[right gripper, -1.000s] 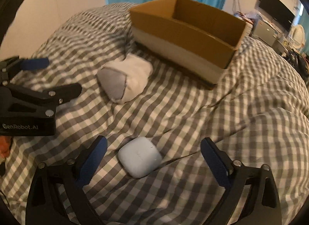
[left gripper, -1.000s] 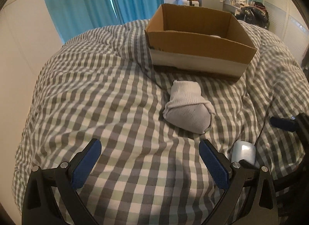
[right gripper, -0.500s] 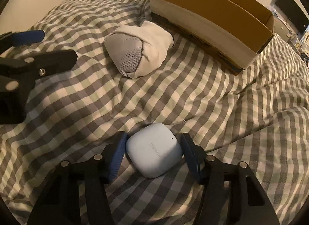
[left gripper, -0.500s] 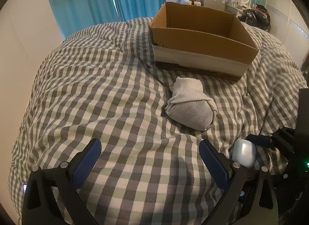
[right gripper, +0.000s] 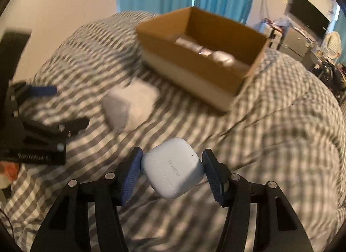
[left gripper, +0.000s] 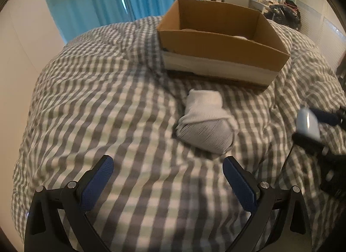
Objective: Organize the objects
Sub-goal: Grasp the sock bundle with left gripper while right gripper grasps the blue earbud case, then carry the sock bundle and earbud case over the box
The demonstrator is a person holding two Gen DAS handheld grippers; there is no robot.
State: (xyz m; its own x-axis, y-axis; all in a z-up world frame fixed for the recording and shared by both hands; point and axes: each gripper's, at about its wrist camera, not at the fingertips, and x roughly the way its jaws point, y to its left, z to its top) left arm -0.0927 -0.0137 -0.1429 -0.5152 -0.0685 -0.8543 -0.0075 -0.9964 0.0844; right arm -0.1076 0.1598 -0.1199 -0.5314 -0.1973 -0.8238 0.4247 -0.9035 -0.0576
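Two grippers in play. Right gripper [right gripper: 173,172] pinches pale-blue earbud case [right gripper: 173,169] between blue pads, case clear of checked bedspread [right gripper: 281,122] — tilted, hinge line running roughly across jaws. Cardboard box [right gripper: 194,63] lies ahead and slightly right of right gripper, open top, pale items already inside; judged next move: carry forward over near wall, release. Left gripper [left gripper: 173,187] spread wide, holding nothing. Rolled sock [left gripper: 205,126] on bedspread just ahead of it, right of centre, long axis pointing toward box — left gripper nearer.
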